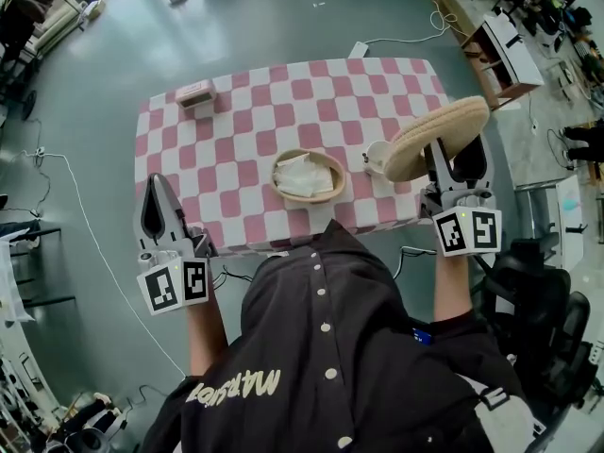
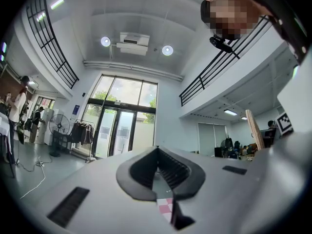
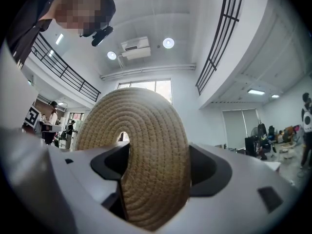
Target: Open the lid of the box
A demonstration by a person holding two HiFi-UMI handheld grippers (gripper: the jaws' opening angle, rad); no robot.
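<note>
While the left tool (image 1: 156, 192) hangs shut and empty beside the near edge of the worktop (image 1: 245, 111), a pink item (image 1: 196, 93) at the far corner is too small to identify; the box (image 1: 335, 185) stands open mid-worktop; the right tool (image 1: 455, 159) clamps the raised woven lid (image 1: 436, 138), which partly hides a white object (image 1: 376, 158)

The desk (image 1: 236, 140), covered by a pink-and-white checked cloth (image 1: 377, 88), stands on a grey floor (image 1: 283, 17). Near its front edge sits an open woven box (image 1: 308, 178) with white material inside. A small white object (image 1: 375, 158) lies just beside it, and a small pink box (image 1: 196, 94) sits at the far left corner.
</note>
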